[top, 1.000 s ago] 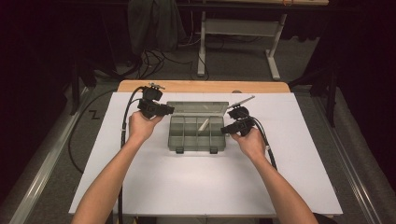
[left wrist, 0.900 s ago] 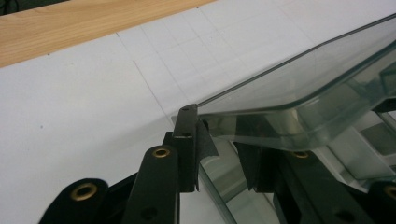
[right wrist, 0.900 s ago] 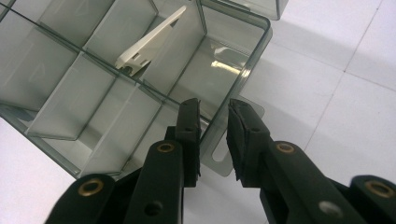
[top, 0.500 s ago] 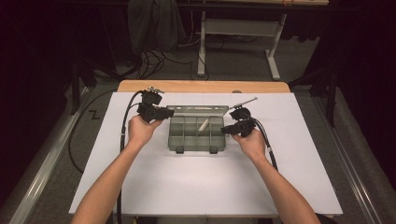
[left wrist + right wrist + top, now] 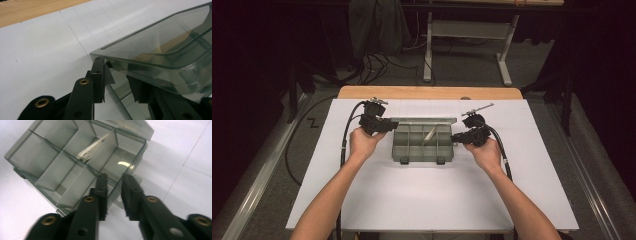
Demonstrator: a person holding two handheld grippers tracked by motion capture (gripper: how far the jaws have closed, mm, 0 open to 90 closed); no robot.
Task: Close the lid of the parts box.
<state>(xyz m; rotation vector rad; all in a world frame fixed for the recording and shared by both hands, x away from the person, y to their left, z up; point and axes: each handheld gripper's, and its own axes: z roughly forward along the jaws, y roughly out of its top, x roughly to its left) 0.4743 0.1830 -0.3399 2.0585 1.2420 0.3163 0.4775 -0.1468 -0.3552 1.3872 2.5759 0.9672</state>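
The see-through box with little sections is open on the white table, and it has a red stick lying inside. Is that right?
Not quite. The stick is cream-white, not red, as the right gripper view shows. The rest holds: the see-through box with little sections is open on the white table, and the stick lies inside it.

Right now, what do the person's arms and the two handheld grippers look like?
Both forearms are bare, no sleeves showing. The left gripper and right gripper are matt black, each with two flat jaws on linked bars with brass-coloured rivets. A black cable trails from each towards the person. A small metal bracket tops each body.
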